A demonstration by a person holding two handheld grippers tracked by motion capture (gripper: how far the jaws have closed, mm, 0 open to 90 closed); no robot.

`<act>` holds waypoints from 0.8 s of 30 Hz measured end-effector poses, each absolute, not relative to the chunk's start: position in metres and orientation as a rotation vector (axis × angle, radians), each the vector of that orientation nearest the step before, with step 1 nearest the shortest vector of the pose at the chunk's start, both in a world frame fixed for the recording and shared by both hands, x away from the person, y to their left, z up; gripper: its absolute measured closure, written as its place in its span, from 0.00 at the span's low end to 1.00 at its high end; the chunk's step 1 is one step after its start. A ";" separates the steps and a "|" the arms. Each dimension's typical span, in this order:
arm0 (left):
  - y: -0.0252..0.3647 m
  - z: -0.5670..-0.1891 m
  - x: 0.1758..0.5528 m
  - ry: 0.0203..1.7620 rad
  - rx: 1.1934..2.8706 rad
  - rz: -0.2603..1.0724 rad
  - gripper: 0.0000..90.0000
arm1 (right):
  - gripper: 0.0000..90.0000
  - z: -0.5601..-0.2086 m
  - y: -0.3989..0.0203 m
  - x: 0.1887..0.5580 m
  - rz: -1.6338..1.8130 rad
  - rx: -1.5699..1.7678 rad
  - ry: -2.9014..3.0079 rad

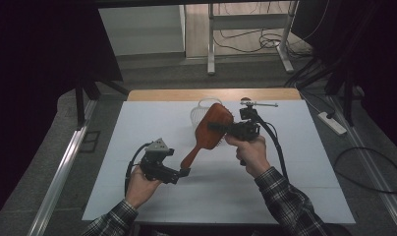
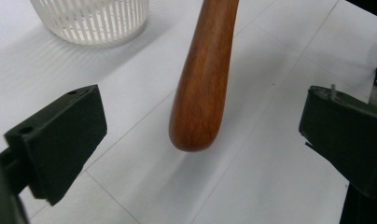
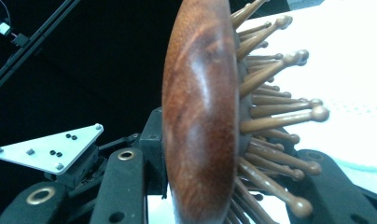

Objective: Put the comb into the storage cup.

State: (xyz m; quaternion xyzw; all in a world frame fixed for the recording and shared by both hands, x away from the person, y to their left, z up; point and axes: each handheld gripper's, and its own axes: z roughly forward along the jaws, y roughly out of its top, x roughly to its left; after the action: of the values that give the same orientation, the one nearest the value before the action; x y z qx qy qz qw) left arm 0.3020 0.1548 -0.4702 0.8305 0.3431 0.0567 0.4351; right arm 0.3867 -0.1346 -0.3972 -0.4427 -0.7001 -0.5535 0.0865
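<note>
Wood: the hairbrush [image 1: 210,132] is reddish-brown wood, with wooden ball-tipped pins on one face of its oval head.
Hairbrush place: held up off the white counter [image 1: 295,162], head toward the far side, handle slanting down toward the person.
Right tool: the right tool [image 1: 225,129] is clamped on the head of the hairbrush; in the right gripper view one jaw lies against the smooth back and the other among the pins [image 3: 275,116].
Right hand: the right hand [image 1: 249,151] grips that tool just on the near side of the hairbrush head.
Left tool: the left tool [image 1: 183,172] stands with its jaws wide apart, not pressing on anything.
Handle end: in the left gripper view the rounded end of the hairbrush handle [image 2: 198,116] hangs between the two jaws, touching neither.
Left hand: the left hand [image 1: 141,187] sits nearer the person than the handle end of the hairbrush.
Basket: a white ribbed basket [image 1: 199,114] stands on the counter just beyond the hairbrush head, partly behind it.
Sleeves: plaid sleeves [image 1: 290,204] run back from the hairbrush toward the near edge of the counter.
</note>
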 end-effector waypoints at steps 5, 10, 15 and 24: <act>0.158 -0.469 0.296 0.850 2.079 0.182 0.00 | 0.62 -0.395 -0.135 0.388 -1.659 -1.321 -2.086; 0.167 -0.468 0.290 0.858 2.059 0.196 0.00 | 0.62 -0.394 -0.137 0.391 -1.668 -1.327 -2.086; 0.177 -0.468 0.284 0.870 2.023 0.187 0.00 | 0.62 -0.394 -0.139 0.393 -1.669 -1.343 -2.084; 0.189 -0.471 0.271 0.888 2.039 0.187 0.00 | 0.62 -0.390 -0.139 0.396 -1.682 -1.346 -2.085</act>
State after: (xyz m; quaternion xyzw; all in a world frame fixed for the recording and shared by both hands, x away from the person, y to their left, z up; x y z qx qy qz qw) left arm 0.2710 0.1890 -0.4709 0.8206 0.3576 0.0753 0.4394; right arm 0.3957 -0.1391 -0.3895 -0.4478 -0.6937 -0.5596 0.0718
